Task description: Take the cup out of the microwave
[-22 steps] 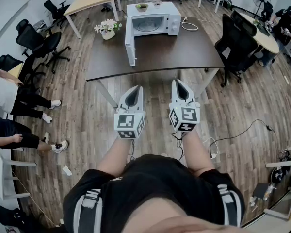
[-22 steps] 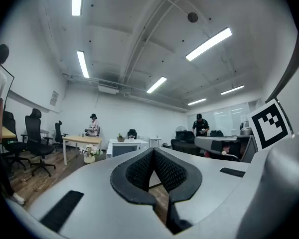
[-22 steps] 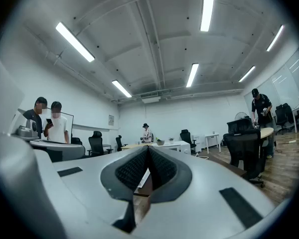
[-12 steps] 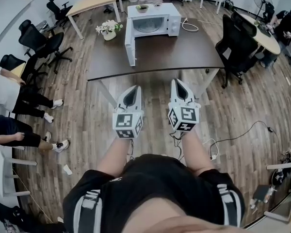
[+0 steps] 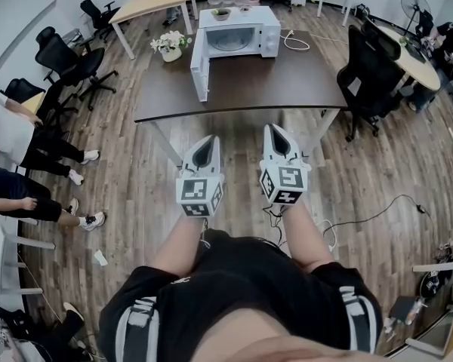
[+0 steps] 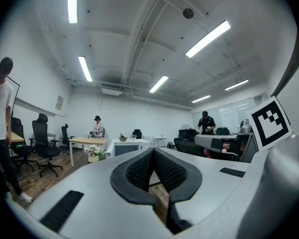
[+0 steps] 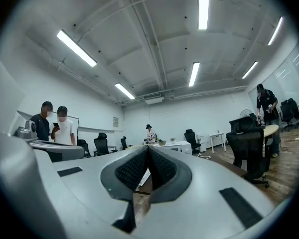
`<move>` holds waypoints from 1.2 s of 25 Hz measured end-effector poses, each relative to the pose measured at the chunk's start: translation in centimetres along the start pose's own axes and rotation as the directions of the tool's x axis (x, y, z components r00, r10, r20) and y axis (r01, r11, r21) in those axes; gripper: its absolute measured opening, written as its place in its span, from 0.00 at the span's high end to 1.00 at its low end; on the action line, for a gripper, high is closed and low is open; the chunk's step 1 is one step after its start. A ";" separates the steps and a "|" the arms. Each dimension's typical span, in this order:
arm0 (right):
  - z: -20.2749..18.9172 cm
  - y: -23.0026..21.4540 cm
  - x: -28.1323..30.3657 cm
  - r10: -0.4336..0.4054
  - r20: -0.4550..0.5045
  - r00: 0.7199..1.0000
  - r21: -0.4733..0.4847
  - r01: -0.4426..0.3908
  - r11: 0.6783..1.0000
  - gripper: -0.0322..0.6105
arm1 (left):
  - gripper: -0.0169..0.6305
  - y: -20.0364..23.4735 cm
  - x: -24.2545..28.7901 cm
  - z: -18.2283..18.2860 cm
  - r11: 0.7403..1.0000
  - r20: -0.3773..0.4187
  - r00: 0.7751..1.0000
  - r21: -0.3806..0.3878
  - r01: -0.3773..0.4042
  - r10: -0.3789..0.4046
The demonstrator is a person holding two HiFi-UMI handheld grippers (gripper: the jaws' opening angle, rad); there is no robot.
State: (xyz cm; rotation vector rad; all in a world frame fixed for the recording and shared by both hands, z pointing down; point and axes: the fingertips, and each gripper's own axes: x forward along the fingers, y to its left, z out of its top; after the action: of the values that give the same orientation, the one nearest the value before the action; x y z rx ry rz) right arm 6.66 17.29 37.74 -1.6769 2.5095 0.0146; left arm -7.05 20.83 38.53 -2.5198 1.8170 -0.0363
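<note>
A white microwave stands at the far edge of a dark brown table, with its door swung open to the left. Its inside looks pale, and I cannot make out a cup in it. Both grippers hover side by side over the wooden floor, short of the table's near edge. My left gripper is shut with nothing held, its pads meeting at the tip. My right gripper is shut and empty too. The microwave shows small and far beyond the left jaws.
A pot of flowers sits left of the microwave, and a bowl rests on top of it. A black office chair stands at the table's right end. People stand at the left. Cables lie on the floor at the right.
Both grippers stay shut and in the same place. The head view has shifted slightly, so the table and the people at the left sit a little differently.
</note>
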 end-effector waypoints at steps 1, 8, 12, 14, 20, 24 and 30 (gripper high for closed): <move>-0.1 -0.2 -0.1 0.001 -0.001 1.000 0.002 -0.001 1.000 0.95 | 0.97 -0.2 0.1 -0.2 1.000 -0.002 1.000 0.001 -0.001 0.001; -0.3 -1.7 0.4 0.016 0.006 1.000 0.003 -0.016 1.000 0.95 | 0.97 -1.1 1.6 -0.2 1.000 0.006 1.000 0.007 -0.014 0.014; -0.8 -2.6 1.5 0.018 0.012 1.000 0.004 -0.018 1.000 0.95 | 0.97 -1.3 3.2 -0.7 1.000 0.008 1.000 0.022 -0.010 0.010; -0.9 -3.2 2.4 0.017 0.020 1.000 0.001 -0.017 1.000 0.95 | 0.97 -1.1 4.5 -0.8 1.000 0.012 1.000 0.025 -0.005 0.005; -1.3 -5.5 6.4 0.002 0.025 1.000 0.005 -0.002 1.000 0.95 | 0.97 -0.2 9.4 -0.9 1.000 0.019 1.000 0.027 0.012 -0.013; -1.4 -6.6 10.1 0.020 0.034 0.999 0.007 -0.020 1.000 0.95 | 0.97 1.1 13.5 -0.7 1.000 0.022 0.999 0.021 0.022 -0.023; -2.8 -9.1 17.4 0.020 0.024 1.000 0.007 -0.020 1.000 0.95 | 0.97 4.2 21.0 -1.7 0.999 0.015 0.999 0.008 0.032 -0.032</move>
State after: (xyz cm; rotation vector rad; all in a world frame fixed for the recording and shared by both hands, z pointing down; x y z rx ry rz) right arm 8.18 -2.44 39.23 -1.6388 2.5063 0.0274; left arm -4.49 -0.41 40.04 -2.5367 1.7676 -0.0247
